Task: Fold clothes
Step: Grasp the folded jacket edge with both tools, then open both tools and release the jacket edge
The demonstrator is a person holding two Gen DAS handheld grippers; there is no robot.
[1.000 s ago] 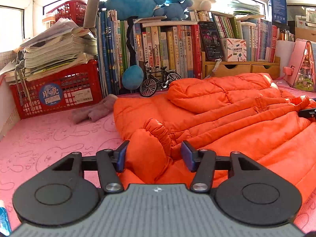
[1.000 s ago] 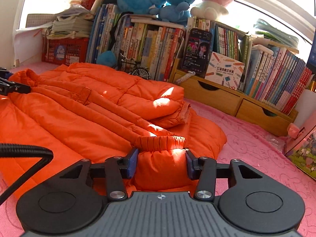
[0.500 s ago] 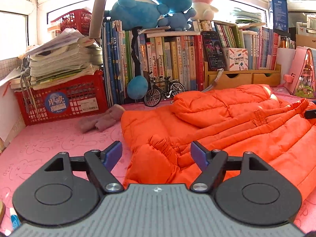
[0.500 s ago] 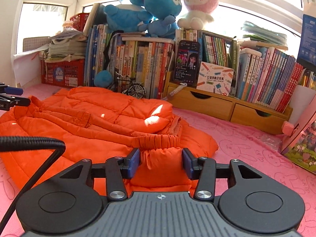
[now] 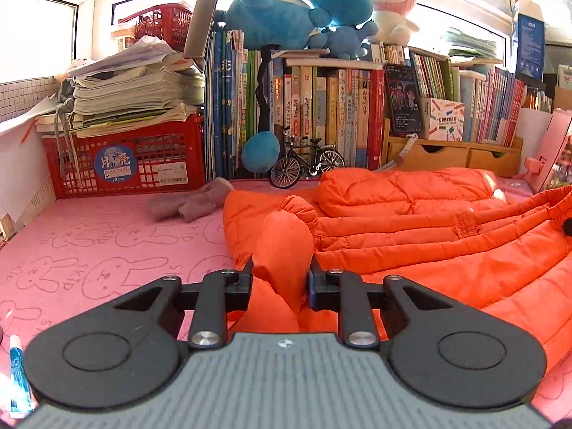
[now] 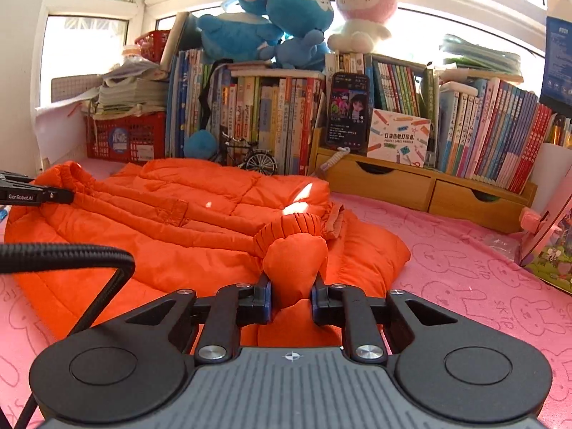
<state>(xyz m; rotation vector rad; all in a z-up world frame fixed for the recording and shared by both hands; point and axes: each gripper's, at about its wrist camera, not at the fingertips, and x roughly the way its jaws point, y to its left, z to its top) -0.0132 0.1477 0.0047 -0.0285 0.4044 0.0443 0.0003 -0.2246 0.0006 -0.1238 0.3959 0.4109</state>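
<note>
Pink worktop (image 5: 107, 236): both hand-held grippers (image 5: 280, 279) (image 6: 291, 291) just re-clamped, closing on the orange jacket (image 5: 429, 250) corners, probably lifting to fold.

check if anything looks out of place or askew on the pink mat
A grey plush toy lies tipped over on the pink mat beside the orange jacket, away from the other plush toys on the books. Nothing looks spilled or damaged.

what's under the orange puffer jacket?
Under the orange puffer jacket lies the pink bunny-print mat, bare around its edges. Anything beneath its middle is covered. Both grippers are closing on bunched fabric.
</note>
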